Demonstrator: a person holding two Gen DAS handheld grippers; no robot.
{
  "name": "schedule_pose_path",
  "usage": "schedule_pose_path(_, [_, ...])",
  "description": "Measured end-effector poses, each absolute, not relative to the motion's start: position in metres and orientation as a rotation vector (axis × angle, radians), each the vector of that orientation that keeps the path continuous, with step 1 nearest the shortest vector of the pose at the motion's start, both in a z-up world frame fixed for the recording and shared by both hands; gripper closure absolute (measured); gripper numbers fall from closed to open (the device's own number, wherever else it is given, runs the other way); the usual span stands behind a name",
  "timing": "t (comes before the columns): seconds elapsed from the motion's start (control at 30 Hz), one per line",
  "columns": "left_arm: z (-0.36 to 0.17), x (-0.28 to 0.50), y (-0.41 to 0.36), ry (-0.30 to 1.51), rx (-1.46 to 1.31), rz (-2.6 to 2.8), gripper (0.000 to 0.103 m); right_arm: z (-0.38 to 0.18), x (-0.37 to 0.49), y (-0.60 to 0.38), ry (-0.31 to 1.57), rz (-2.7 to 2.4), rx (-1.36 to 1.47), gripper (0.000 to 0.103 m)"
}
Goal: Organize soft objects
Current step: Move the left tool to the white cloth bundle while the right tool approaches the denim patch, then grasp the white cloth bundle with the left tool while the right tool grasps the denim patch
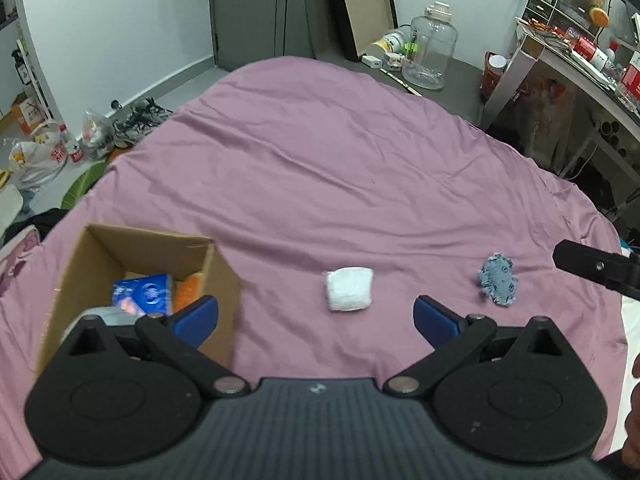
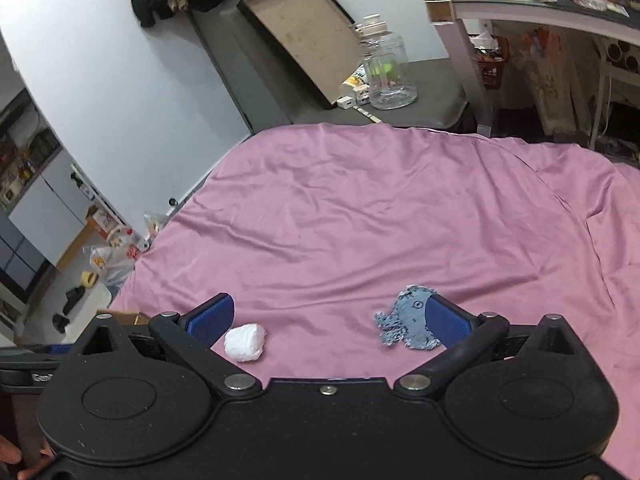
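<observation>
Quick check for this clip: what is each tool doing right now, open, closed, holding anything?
Left tool: open, holding nothing, above the pink sheet.
Right tool: open, holding nothing; the blue knitted piece lies by its right finger.

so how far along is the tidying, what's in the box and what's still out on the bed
Done: the cardboard box already holds a blue packet and something orange. In hand: nothing. The left gripper and right gripper both have open, empty jaws. Left: the white wad and the blue frayed cloth lie loose on the pink sheet. The right gripper hovers nearest the cloth, so that probably goes next.
</observation>
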State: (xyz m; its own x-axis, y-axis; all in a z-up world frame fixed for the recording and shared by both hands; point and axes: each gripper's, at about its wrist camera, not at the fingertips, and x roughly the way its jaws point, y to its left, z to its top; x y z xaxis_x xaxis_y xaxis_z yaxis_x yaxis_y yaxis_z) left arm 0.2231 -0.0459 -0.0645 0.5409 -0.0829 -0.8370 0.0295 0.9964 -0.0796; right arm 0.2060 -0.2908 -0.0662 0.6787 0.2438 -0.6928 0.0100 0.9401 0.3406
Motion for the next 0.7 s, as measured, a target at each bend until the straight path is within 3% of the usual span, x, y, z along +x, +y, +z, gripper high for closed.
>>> schedule_pose_path(0.33, [-0.096, 0.248, -0.081, 1.025, -0.056, -0.032, 0.003, -0.095, 0.224, -0.323, 0.856, 0.098, 0.361, 0.001])
schedule_pose_path(0.47, [-0.11, 0.257, -0.091, 1.024, -0.047, -0.019, 0.004, -0.112, 0.236, -0.33, 0.898, 0.082, 0.387, 0.008])
schedule_pose_path(0.7, [-0.14, 0.277, -0.096, 1.059, -0.1, 0.04, 0.024, -0.138, 0.251, -0.335, 0.956, 0.092, 0.388, 0.017])
